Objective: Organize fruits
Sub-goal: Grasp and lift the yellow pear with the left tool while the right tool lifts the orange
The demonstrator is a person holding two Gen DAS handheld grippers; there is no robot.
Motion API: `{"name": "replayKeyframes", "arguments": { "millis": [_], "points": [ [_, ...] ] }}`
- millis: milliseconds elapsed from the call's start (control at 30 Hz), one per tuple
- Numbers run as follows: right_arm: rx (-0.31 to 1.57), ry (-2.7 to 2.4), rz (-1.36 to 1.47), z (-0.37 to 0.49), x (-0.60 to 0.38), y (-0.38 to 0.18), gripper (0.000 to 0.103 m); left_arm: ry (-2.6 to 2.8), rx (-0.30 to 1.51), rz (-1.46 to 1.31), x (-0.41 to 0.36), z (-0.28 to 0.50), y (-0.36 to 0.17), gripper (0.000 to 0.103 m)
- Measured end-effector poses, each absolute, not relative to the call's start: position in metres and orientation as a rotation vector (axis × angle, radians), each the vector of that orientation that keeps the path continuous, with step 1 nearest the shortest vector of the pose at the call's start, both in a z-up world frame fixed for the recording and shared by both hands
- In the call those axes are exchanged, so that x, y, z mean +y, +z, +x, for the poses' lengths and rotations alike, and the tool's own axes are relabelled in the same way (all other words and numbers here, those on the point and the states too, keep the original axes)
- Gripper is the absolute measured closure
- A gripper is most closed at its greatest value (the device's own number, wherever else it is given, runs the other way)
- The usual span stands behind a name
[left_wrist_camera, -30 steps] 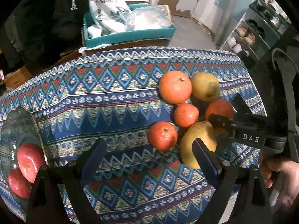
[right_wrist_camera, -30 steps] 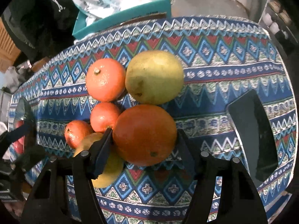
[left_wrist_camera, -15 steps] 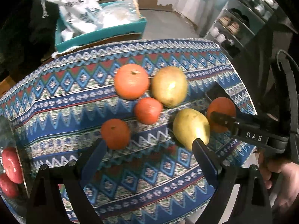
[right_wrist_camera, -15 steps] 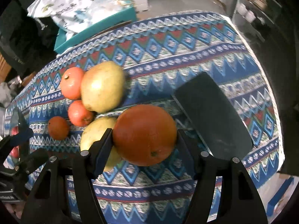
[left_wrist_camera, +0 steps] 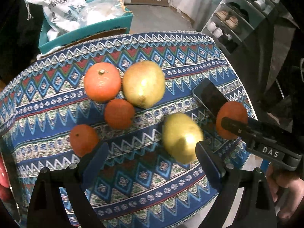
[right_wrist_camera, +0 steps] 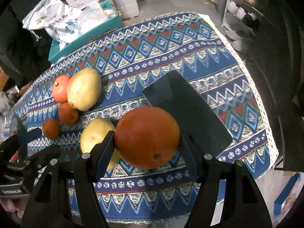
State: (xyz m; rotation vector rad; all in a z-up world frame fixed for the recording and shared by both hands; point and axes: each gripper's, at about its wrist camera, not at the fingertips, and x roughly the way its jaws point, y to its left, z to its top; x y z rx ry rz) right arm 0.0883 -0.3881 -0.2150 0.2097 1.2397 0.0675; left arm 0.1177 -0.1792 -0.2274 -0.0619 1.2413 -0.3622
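My right gripper [right_wrist_camera: 147,138] is shut on a large orange [right_wrist_camera: 147,136] and holds it above the patterned tablecloth [right_wrist_camera: 171,57]; the orange also shows in the left wrist view [left_wrist_camera: 230,117]. My left gripper [left_wrist_camera: 152,157] is open and empty above the cloth. A yellow pear [left_wrist_camera: 181,136] lies by its right finger and a small orange [left_wrist_camera: 83,139] by its left. Farther back lie a second small orange [left_wrist_camera: 119,116], a bigger orange [left_wrist_camera: 102,81] and a second pear [left_wrist_camera: 143,83].
A black phone [right_wrist_camera: 188,112] lies on the cloth at the right, behind the held orange. A teal box [left_wrist_camera: 85,32] with white bags stands behind the table. Red fruit [left_wrist_camera: 3,172] shows at the left edge. Shelves [left_wrist_camera: 233,19] stand at the far right.
My right gripper has lifted the large orange out of the fruit group and carried it right, over the phone. My left gripper has swung right, so the red fruit slid out of view.
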Motion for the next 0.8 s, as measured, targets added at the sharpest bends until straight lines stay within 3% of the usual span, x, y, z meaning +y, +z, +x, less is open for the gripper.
{"name": "replayKeyframes", "arguments": {
  "millis": [600,800],
  "points": [
    [1.225,0.028,0.240,0.078,-0.412,-0.211,0.036,-0.354,1.349,-0.060,-0.220,0.133,-0.272,0.009],
    [1.230,0.024,0.250,0.079,-0.414,-0.214,0.036,-0.345,1.373,-0.065,-0.217,0.139,-0.285,0.035]
  ]
}}
